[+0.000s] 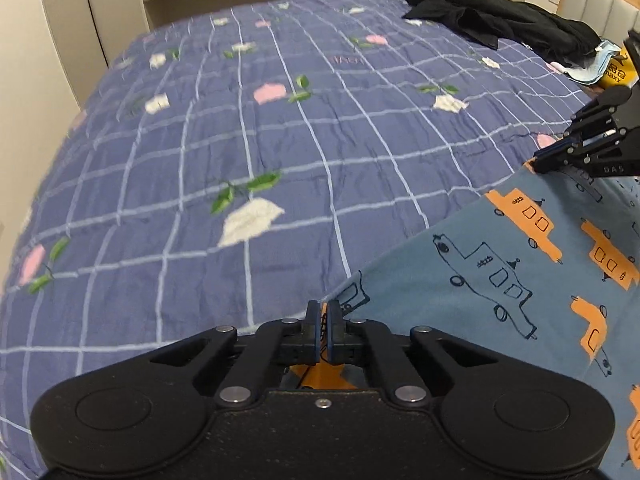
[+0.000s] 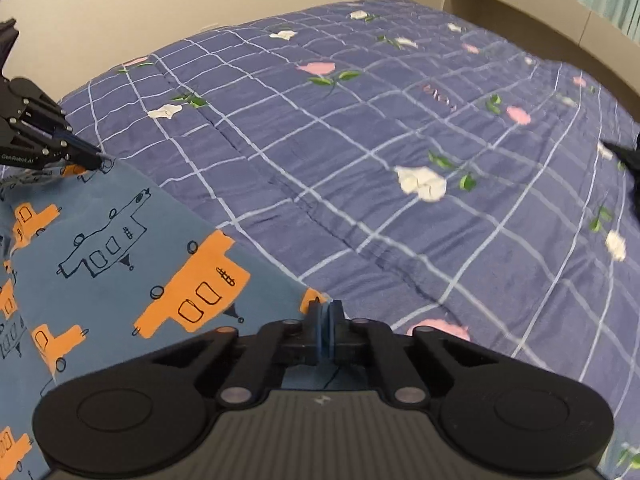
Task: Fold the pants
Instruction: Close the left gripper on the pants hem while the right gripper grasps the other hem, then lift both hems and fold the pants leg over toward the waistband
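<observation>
Left wrist view: the left tongs are clamped tight on one corner of the blue pants printed with orange trucks, spread on a bed under a purple checked quilt. Right tongs, likewise pinched closed, grip the opposite corner. Dark clothing lies at the far edge.

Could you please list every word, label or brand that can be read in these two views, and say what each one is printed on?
"GenRobot.AI": on the side of the left gripper, seen from the right wrist.
"DAS": on the side of the right gripper, seen from the left wrist.
"maxx": on the yellow packet; its other characters are too blurred.
Pink lettering on the bedspread: too blurred to read.
</observation>
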`<move>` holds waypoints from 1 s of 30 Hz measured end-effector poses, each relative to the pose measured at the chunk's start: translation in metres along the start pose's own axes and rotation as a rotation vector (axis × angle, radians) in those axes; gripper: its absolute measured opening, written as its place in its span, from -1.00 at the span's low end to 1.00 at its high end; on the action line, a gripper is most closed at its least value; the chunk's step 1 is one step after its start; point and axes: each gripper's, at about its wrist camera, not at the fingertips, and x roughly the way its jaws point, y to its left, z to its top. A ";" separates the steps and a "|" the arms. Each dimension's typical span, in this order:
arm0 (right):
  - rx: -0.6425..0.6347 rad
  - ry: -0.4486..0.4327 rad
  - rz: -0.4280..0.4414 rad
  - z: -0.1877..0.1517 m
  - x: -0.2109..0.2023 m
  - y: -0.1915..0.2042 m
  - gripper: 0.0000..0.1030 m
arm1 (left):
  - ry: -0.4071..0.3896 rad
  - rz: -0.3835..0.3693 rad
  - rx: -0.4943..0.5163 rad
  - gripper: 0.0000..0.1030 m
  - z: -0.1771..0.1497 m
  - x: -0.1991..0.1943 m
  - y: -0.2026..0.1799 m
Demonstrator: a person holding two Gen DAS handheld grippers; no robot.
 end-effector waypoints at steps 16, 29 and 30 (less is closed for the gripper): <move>-0.017 -0.062 -0.139 0.048 0.022 0.001 -0.97 | -0.035 0.135 -0.095 -0.97 0.014 0.009 0.019; 0.034 -0.245 -0.148 0.022 -0.051 0.017 -0.97 | -0.213 0.112 -0.057 -0.98 0.008 -0.062 0.001; 0.037 -0.262 -0.149 0.019 -0.061 0.021 -0.97 | -0.228 0.112 -0.052 -0.98 0.006 -0.071 -0.002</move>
